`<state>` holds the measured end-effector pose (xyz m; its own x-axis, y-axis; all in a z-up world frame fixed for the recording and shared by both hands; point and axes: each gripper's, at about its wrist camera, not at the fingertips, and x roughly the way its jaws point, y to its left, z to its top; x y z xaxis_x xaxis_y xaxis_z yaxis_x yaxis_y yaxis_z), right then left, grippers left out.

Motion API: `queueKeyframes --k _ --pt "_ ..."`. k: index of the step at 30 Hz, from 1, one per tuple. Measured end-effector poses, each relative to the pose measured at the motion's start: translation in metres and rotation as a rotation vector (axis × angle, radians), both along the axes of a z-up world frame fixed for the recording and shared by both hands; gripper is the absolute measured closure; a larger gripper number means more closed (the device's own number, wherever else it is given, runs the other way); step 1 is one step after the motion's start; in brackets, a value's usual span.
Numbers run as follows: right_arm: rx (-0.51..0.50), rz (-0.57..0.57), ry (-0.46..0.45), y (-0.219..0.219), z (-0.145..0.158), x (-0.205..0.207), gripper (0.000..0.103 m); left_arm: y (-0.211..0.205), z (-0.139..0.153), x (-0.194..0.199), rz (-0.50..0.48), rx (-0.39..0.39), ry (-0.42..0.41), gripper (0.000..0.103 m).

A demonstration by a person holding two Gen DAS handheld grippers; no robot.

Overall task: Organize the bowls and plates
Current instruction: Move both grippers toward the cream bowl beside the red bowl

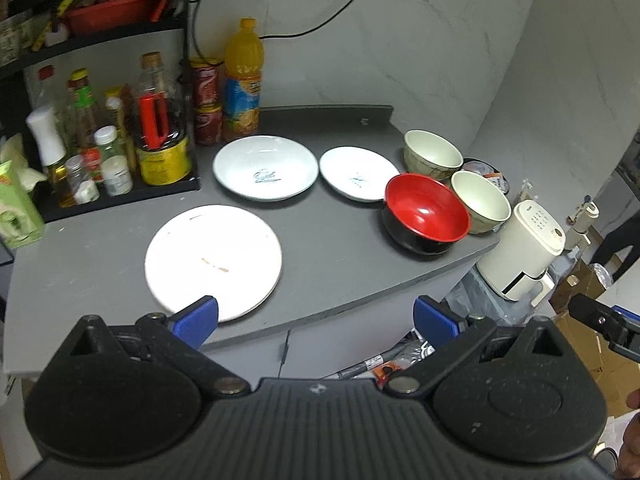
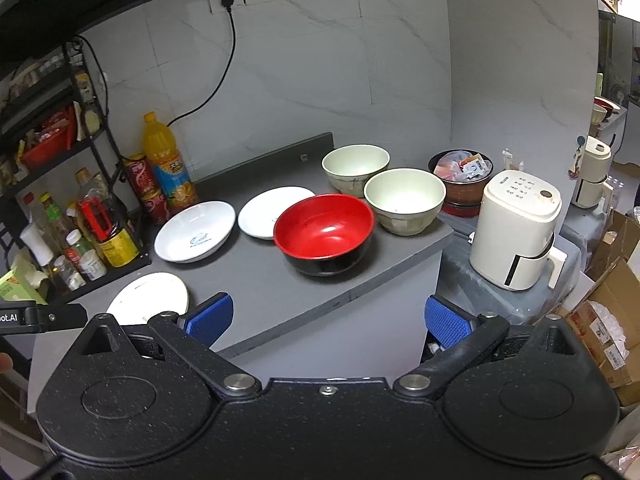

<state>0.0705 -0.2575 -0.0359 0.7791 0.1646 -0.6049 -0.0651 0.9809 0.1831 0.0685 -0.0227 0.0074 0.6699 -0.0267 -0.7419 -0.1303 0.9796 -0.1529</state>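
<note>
Both claws stand spread wide and hold nothing: the left gripper (image 1: 316,318) hangs at the near edge of the grey counter (image 1: 332,240), its left blue pad overlapping the rim of the flat white plate (image 1: 213,261), though contact cannot be confirmed; the right gripper (image 2: 328,322) hangs before the same edge, clear of all dishes. Beyond the flat plate lie a deep white plate (image 1: 265,167) with a blue mark and, just beside it to the right, a smaller white plate (image 1: 357,173). Right of these sits a red-and-black bowl (image 2: 325,233), its rim overlapping the smaller plate in the right wrist view. Two cream bowls stand near it, one (image 2: 405,201) just beside it at the counter's right end, the other (image 2: 355,168) behind. An orange juice bottle (image 1: 243,80) and red cans (image 1: 207,102) stand at the back wall, beside a rack of condiment bottles (image 1: 120,136). Off the counter's right end stands a cream appliance (image 2: 516,232).
</note>
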Motion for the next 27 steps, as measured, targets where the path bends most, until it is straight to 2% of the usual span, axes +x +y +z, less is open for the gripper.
queueKeyframes --k 5,9,12,18,23,27 --pt "-0.033 -0.029 -0.003 0.004 0.001 0.019 0.000 0.002 -0.007 0.033 -0.022 -0.017 0.009 0.000" --pt "-0.022 -0.053 0.002 0.006 0.001 0.038 0.000 0.003 -0.007 0.061 -0.057 -0.025 0.014 0.000" --pt "-0.028 -0.107 0.002 0.007 0.002 0.053 0.000 0.005 -0.006 0.082 -0.087 -0.026 0.009 0.000" --pt "0.000 -0.197 0.005 0.009 0.004 0.076 0.000 0.008 -0.003 0.125 -0.165 -0.034 0.005 0.000" --pt "0.014 -0.229 0.022 0.015 0.001 0.094 0.000 0.004 -0.003 0.154 -0.237 -0.024 0.004 0.000" --pt "0.041 -0.245 0.035 0.017 -0.002 0.105 0.000 0.000 -0.006 0.174 -0.256 -0.025 0.022 0.000"
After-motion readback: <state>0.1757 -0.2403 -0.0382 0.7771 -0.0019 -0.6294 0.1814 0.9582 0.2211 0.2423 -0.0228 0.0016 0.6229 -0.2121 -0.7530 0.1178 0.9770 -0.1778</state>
